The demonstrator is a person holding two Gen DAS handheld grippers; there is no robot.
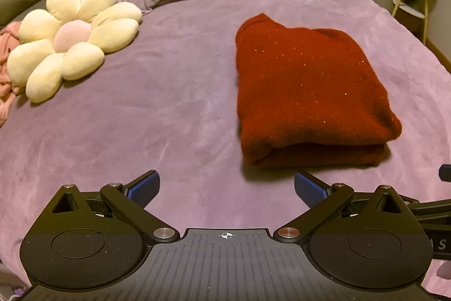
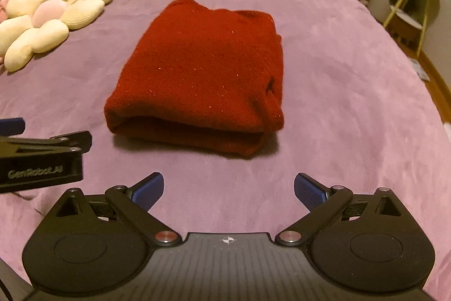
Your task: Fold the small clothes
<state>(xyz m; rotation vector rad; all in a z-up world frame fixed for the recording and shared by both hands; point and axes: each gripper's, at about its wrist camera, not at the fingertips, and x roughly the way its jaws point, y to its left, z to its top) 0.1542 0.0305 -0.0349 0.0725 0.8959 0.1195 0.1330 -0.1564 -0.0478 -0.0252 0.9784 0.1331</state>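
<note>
Right wrist view shows your right gripper [image 2: 228,191] with fingers spread wide, empty, near the folded red sweater [image 2: 203,75]; your left gripper [image 1: 227,189] likewise stands wide beside the sweater.

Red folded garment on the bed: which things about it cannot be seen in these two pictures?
- Red garment: its type; the fold hides sleeves and collar in both views.
- Its underside: hidden against the purple bedcover.
- Pink cloth: cut off by the left wrist view's edge, behind the flower cushion.
</note>
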